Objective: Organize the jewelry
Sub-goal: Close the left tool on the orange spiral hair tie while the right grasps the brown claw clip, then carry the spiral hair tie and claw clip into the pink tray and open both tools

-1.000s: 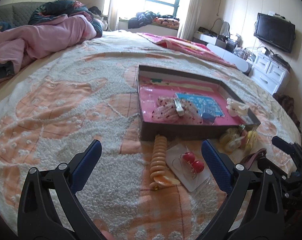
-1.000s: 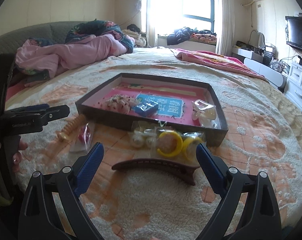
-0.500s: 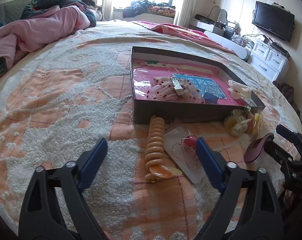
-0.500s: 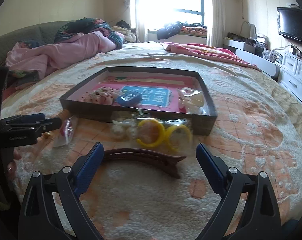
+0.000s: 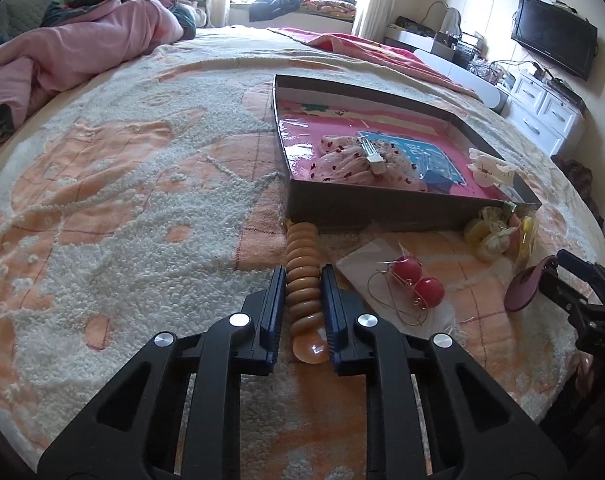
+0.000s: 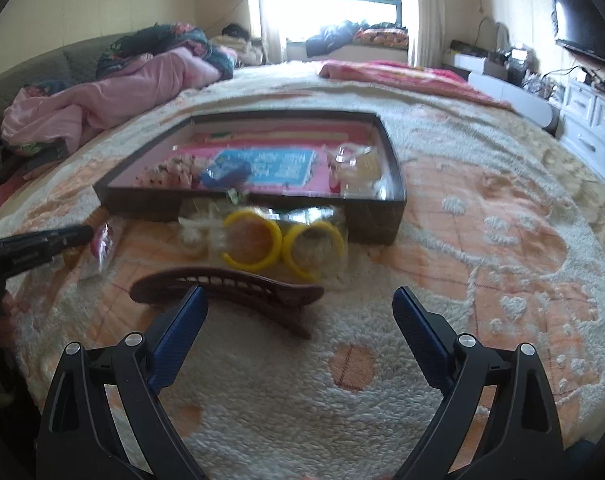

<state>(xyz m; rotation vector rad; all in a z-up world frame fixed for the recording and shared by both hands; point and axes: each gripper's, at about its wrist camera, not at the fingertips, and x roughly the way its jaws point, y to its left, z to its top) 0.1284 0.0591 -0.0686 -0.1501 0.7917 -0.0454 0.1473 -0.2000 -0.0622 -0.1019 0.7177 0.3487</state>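
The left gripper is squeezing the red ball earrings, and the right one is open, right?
Not quite. In the left wrist view the left gripper is shut on the orange bead bracelet; the red ball earrings lie untouched beside it. The right gripper is open, as you said.

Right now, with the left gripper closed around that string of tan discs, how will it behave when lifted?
The tan disc bracelet looks like separate discs strung together, so its free ends will probably droop from the left gripper. The glossy amber end bead suggests smooth surfaces that may slip. It seems light.
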